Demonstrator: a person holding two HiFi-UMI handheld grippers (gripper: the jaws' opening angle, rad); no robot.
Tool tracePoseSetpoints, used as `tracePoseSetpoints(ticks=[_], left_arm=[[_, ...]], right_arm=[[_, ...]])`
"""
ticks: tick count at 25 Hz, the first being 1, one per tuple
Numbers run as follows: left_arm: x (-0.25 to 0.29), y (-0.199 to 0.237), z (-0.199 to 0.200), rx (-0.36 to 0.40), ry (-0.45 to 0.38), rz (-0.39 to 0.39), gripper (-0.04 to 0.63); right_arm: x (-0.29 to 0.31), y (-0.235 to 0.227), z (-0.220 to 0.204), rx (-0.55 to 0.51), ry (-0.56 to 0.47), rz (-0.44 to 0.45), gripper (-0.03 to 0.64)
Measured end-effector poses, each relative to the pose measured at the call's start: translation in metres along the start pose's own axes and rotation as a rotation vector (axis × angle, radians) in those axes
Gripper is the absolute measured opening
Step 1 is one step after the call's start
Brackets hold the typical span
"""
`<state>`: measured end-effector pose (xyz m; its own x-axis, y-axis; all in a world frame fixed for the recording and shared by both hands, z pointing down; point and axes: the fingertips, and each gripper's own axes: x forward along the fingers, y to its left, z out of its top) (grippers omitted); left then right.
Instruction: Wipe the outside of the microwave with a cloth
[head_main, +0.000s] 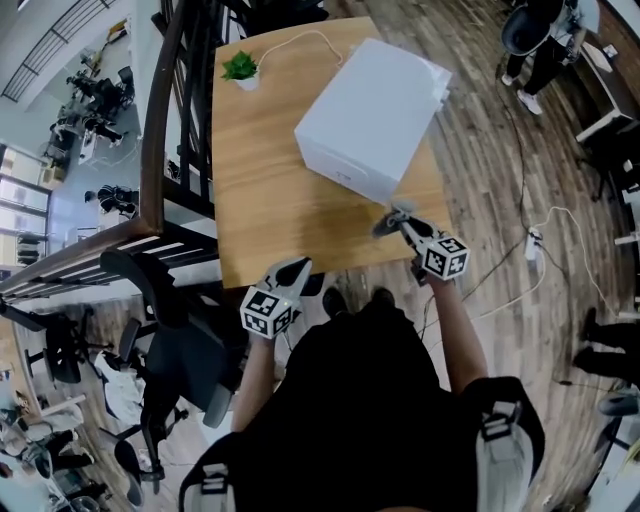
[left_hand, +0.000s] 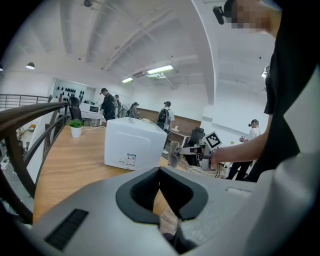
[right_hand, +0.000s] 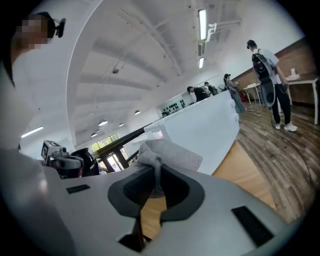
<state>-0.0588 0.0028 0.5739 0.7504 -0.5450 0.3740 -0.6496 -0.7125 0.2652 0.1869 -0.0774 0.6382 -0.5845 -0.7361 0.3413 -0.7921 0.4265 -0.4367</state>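
right gripper (head_main: 396, 220): cloth (right_hand: 169, 153) pinched, beside microwave (head_main: 372, 115); left gripper (head_main: 296, 269): jaws together

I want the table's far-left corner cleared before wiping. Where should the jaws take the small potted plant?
Probably best to grip the white pot, not the leaves. Come in level from the near side, over bare table: it stands upright and foliage spreads over its top.

Head view steeply down — gripper views low, sharing microwave (left_hand: 130, 145).

small label (left_hand: 130, 159) on microwave (left_hand: 134, 140), print too small to read
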Motion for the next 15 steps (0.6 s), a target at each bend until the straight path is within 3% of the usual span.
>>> tracePoseSetpoints(ticks=[7,15], left_arm=[[0.011,-0.015,0.012,0.004,0.002,0.055,0.002],[0.02,-0.029,0.025,-0.012,-0.01,0.136,0.002]], right_arm=[[-0.018,0.027,0.013,-0.192,0.05,0.111,0.031],[-0.022,0.036,0.019,-0.307,0.089,0.212,0.028]])
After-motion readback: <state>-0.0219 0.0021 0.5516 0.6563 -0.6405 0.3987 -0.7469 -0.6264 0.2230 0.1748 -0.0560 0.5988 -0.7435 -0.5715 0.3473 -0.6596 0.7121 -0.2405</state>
